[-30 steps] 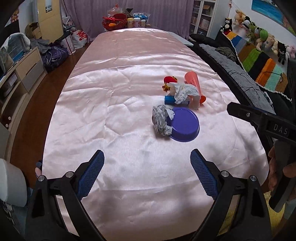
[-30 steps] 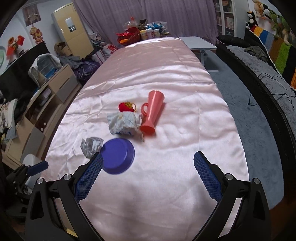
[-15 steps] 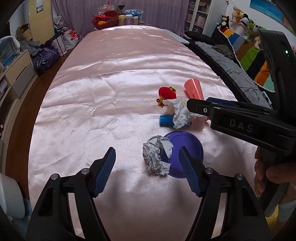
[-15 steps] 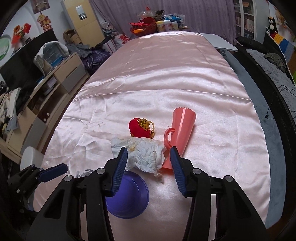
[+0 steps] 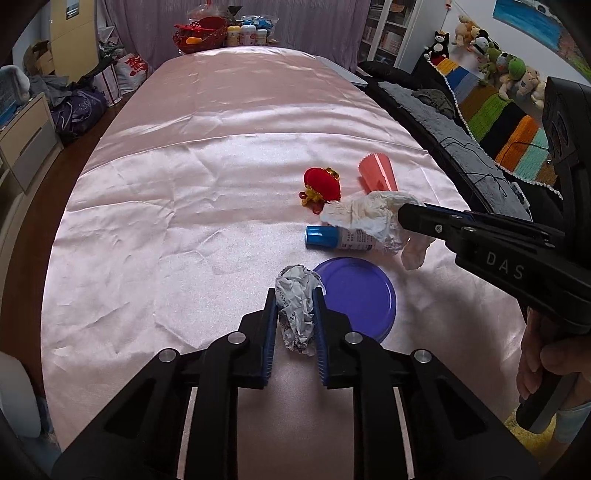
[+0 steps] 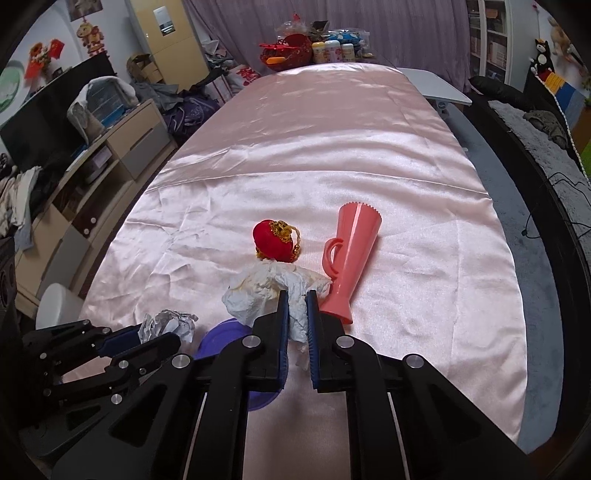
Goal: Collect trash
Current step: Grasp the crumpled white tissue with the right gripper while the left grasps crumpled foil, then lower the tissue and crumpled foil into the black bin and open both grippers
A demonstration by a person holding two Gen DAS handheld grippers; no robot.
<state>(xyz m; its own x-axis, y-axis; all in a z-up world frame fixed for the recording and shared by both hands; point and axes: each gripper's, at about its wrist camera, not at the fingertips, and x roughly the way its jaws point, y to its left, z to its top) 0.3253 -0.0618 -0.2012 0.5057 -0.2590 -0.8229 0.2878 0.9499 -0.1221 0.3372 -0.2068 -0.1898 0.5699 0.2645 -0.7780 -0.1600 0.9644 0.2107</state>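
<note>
My left gripper (image 5: 294,295) is shut on a grey crumpled paper ball (image 5: 297,306) that lies against a purple bowl (image 5: 360,293). The ball also shows in the right wrist view (image 6: 170,325). My right gripper (image 6: 296,295) is shut on a white crumpled tissue (image 6: 269,291), which also shows in the left wrist view (image 5: 369,214). Both pieces of trash are low over the pink satin tablecloth (image 5: 184,206).
A red lantern ornament (image 6: 275,240), a pink plastic cup lying on its side (image 6: 352,254) and a small blue-capped bottle (image 5: 332,236) lie around the tissue. Bottles and a red basket (image 5: 201,31) stand at the table's far end. A sofa (image 5: 461,122) runs along the right.
Both grippers moved forward and down to the trash and closed: the left on the grey paper ball, the right on the white tissue.
</note>
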